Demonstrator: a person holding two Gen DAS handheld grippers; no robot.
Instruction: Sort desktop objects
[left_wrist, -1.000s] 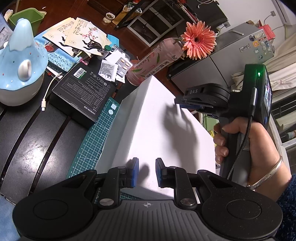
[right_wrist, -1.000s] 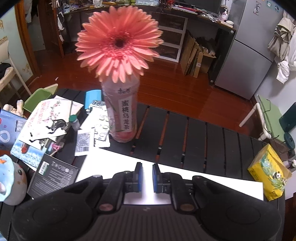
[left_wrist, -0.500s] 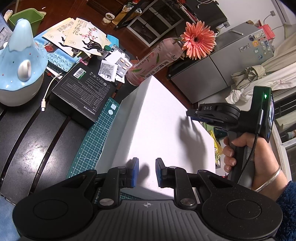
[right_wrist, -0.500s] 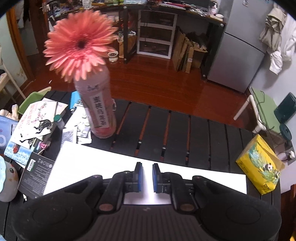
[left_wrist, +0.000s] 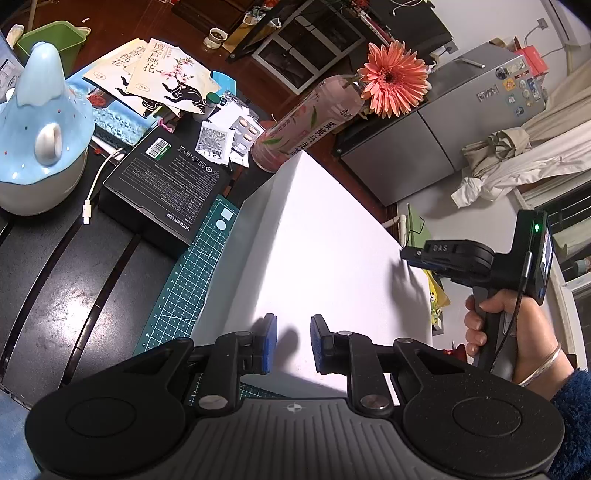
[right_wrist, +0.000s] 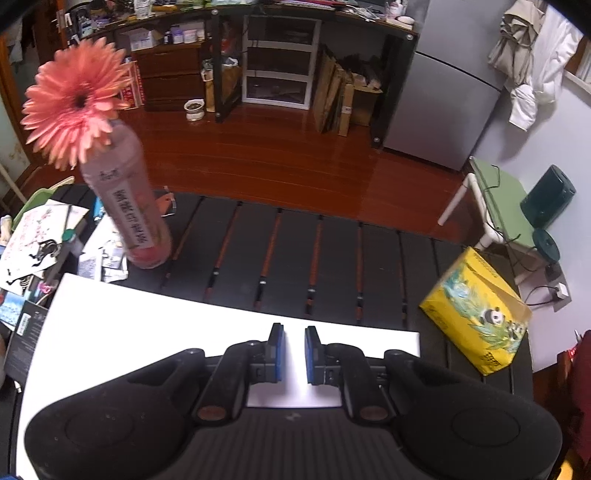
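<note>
I see the white box (left_wrist: 325, 251) unmoved at centre on the dark table (right_wrist: 332, 258). My right gripper (right_wrist: 294, 349) has swung further right, leaving the flower bottle (right_wrist: 129, 206) far left. My left gripper (left_wrist: 293, 341) stays put; both jaws stand apart, empty.

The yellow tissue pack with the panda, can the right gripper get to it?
Probably yes. The right gripper is open and holds nothing, and the yellow tissue pack lies ahead to its right on the dark slatted table, with only the white box's edge between them.
</note>
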